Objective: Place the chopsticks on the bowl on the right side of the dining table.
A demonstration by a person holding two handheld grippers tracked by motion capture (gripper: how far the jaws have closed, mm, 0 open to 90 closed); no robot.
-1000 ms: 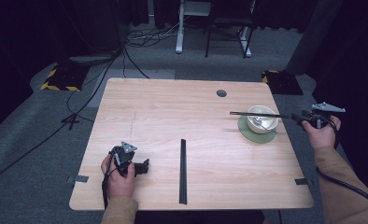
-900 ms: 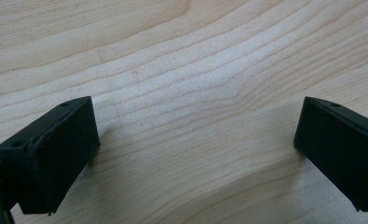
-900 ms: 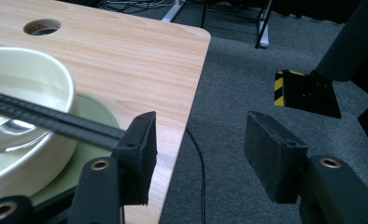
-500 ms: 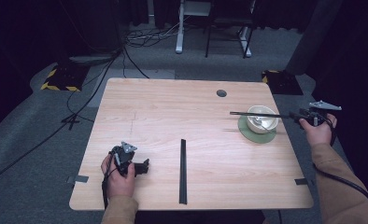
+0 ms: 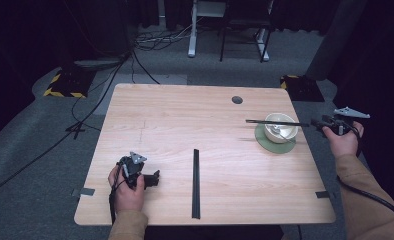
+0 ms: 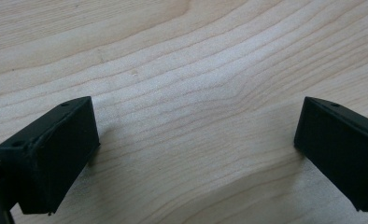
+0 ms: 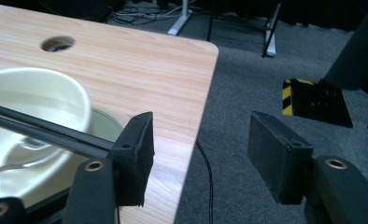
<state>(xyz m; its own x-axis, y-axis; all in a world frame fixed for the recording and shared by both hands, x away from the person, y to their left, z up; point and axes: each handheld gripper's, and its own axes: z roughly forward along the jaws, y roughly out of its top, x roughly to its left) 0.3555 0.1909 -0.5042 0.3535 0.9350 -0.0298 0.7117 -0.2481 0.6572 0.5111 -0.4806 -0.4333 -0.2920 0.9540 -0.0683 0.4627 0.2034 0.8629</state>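
Observation:
A cream bowl (image 5: 280,127) stands on a green saucer (image 5: 270,143) near the table's right edge. Black chopsticks (image 5: 275,122) lie across its rim, pointing left. My right gripper (image 5: 321,122) is held just off the right edge, at the chopsticks' near end, and it is open. In the right gripper view the chopsticks (image 7: 42,130) run up to the outer side of the left jaw of the right gripper (image 7: 201,140), with nothing between the jaws. A spoon-like shape lies inside the bowl (image 7: 42,93). My left gripper (image 5: 152,177) rests at the front left, open over bare wood (image 6: 196,121).
A long black strip (image 5: 195,182) lies at the table's front centre. A round cable hole (image 5: 237,99) sits at the back right. The table edge (image 7: 198,121) drops to grey carpet with a cable. Chair and desk legs stand beyond the far side.

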